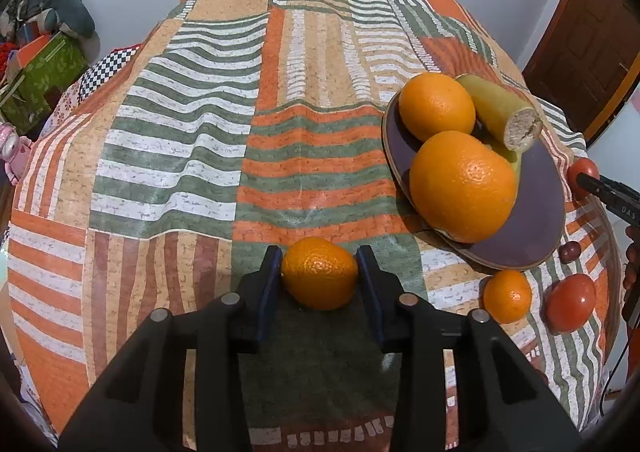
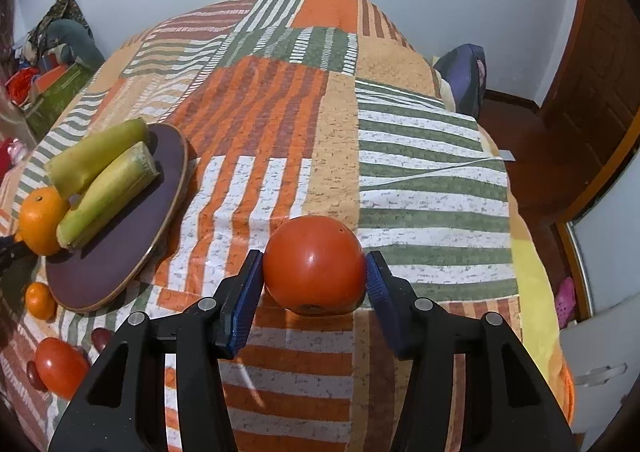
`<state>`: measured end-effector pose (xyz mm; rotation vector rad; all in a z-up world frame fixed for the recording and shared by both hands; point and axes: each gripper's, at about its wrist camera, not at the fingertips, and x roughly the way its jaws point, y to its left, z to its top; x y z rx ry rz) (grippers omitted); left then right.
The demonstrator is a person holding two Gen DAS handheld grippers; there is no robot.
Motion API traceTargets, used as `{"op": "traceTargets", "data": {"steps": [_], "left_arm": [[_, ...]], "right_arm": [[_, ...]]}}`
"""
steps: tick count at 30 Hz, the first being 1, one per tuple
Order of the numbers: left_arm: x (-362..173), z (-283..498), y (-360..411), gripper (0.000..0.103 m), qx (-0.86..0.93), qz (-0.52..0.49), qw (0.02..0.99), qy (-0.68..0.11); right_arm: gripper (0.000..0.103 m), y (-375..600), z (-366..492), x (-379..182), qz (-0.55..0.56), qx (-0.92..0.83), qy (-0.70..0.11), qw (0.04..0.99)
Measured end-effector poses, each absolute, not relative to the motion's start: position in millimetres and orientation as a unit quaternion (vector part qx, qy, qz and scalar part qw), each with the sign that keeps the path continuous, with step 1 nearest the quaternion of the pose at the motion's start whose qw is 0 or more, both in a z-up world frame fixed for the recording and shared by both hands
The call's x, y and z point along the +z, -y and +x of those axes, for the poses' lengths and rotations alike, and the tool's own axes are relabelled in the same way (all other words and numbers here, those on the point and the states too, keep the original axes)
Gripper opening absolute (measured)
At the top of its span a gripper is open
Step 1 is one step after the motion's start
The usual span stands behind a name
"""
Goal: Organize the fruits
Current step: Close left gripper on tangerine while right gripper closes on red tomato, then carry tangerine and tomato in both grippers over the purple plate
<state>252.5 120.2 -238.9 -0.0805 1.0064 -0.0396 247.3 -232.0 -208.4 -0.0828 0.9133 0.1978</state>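
Note:
My left gripper (image 1: 319, 267) is shut on a small orange (image 1: 320, 274), held just above the patterned bedspread. My right gripper (image 2: 315, 272) is shut on a red tomato (image 2: 315, 270) over the bedspread; it also shows at the right edge of the left wrist view (image 1: 583, 176). A dark round board (image 1: 536, 208) holds two large oranges (image 1: 462, 186) (image 1: 437, 106) and yellow-green corn pieces (image 1: 500, 108); the board shows in the right wrist view (image 2: 120, 244) too. Beside the board lie a small orange (image 1: 507, 296) and a second tomato (image 1: 570, 302).
A small dark red fruit (image 1: 570, 250) lies by the board. The bedspread (image 1: 280, 92) stretches far ahead. Clutter and a green box (image 1: 44, 72) stand left of the bed. A wooden door (image 2: 600, 52) and a bag (image 2: 464, 76) are to the right.

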Motion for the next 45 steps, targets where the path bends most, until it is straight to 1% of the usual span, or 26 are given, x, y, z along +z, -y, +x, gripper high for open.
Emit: {"op": "traceTargets", "data": {"steps": [8,15,22,34,45], "left_arm": [[-213,247,-112,0.038,-0.028,-0.033,0.889,-0.457],[-184,248,-89,0.038,-0.053,-0.020,0.903,-0.425],[-168,257,-67,0.038,-0.078,-0.013,0.910,-0.407],[-168,271,-36,0.038,-0.113,0.002,0.907,-0.406],[-178,288,-29,0.038,-0.111,0.002,0.903,-0.414]], "right_arm": [[0.048,220,241,-193,-0.034,0.118,-0.419,0.900],[0.048,204,239,-174,-0.035,0.141,-0.394,0.908],[0.048,192,239,-165,-0.029,0.161,-0.379,0.911],[0.048,168,246,-160,-0.023,0.194,-0.366,0.910],[0.048,144,254,-176,-0.030,0.219,-0.383,0.897]]}}
